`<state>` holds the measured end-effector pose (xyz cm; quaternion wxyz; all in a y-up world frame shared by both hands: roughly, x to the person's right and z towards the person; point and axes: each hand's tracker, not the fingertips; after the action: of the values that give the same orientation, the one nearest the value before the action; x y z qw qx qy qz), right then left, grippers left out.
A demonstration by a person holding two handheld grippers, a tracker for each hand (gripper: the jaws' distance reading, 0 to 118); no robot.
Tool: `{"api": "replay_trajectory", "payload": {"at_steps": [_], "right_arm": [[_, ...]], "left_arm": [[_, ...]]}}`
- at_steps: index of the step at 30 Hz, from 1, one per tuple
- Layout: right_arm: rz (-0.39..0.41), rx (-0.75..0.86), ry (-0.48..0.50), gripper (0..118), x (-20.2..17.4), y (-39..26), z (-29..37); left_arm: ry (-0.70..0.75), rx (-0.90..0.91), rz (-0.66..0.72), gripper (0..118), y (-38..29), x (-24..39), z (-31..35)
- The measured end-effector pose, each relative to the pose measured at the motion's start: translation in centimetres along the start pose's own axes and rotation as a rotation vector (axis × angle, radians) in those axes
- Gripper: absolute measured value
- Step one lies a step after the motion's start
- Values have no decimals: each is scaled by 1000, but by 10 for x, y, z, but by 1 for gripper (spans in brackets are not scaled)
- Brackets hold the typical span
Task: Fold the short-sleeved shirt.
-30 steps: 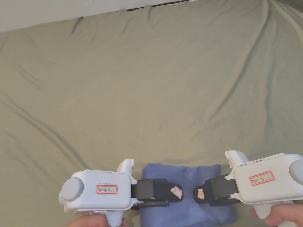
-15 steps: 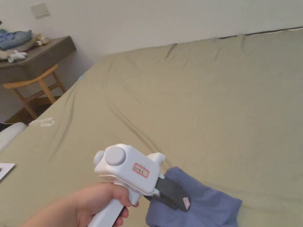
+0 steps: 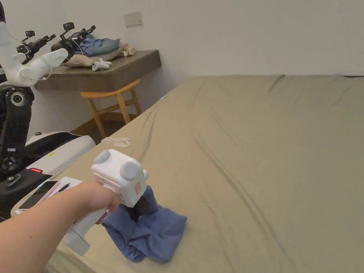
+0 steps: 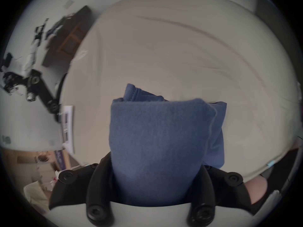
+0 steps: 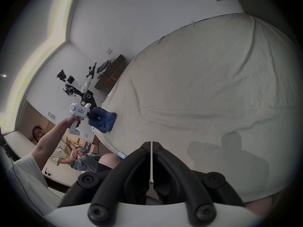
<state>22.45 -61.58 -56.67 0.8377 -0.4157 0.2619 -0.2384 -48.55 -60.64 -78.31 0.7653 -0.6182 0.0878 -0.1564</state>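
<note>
The blue short-sleeved shirt (image 3: 153, 233) is a folded bundle near the left front edge of the bed (image 3: 266, 142). My left gripper (image 3: 140, 209) is shut on its upper end, lifting that end while the other end rests on the sheet. In the left gripper view the shirt (image 4: 155, 132) bulges out between the two black jaws of the left gripper (image 4: 155, 166). My right gripper (image 5: 151, 143) is shut on nothing, hanging over bare sheet. From there the left gripper (image 5: 92, 116) and the shirt (image 5: 106, 120) appear far off.
A wooden desk (image 3: 117, 69) with piled clothes and a chair (image 3: 113, 101) stand beyond the bed's left side. A robot (image 3: 16, 106) stands at the far left. Papers and a phone (image 3: 39, 193) lie at the bed corner. A seated person (image 5: 65, 153) is nearby.
The head camera has swung left. My left gripper has carried the shirt toward the bed's left edge, its near end raised. The right gripper has let go and drawn away.
</note>
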Motion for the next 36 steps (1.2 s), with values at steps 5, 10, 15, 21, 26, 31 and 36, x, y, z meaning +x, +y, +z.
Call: {"api": "replay_trajectory", "payload": {"at_steps": [5, 10, 15, 21, 26, 31, 36], "right_arm": [[36, -1, -18, 4, 1, 0, 6], [46, 9, -34, 4, 7, -1, 12], [58, 28, -25, 4, 9, -2, 18], [103, 65, -59, 4, 11, -3, 33], [201, 145, -168, 4, -52, 14, 24], [360, 244, -488, 4, -53, 15, 21], [417, 430, -569, 4, -71, 0, 31]], "left_arm": [[-4, 32, 67, 95, -14, -28, 3], [-45, 176, 177, 118, -20, -48, 45], [-25, 218, 170, 118, -19, -34, 82], [19, 396, 106, 6, -20, 43, 137], [-198, 580, 214, 1, -26, 101, 190], [-331, 890, 289, 1, -69, 190, 251], [-337, 1106, 131, 1, -116, 264, 282]]}}
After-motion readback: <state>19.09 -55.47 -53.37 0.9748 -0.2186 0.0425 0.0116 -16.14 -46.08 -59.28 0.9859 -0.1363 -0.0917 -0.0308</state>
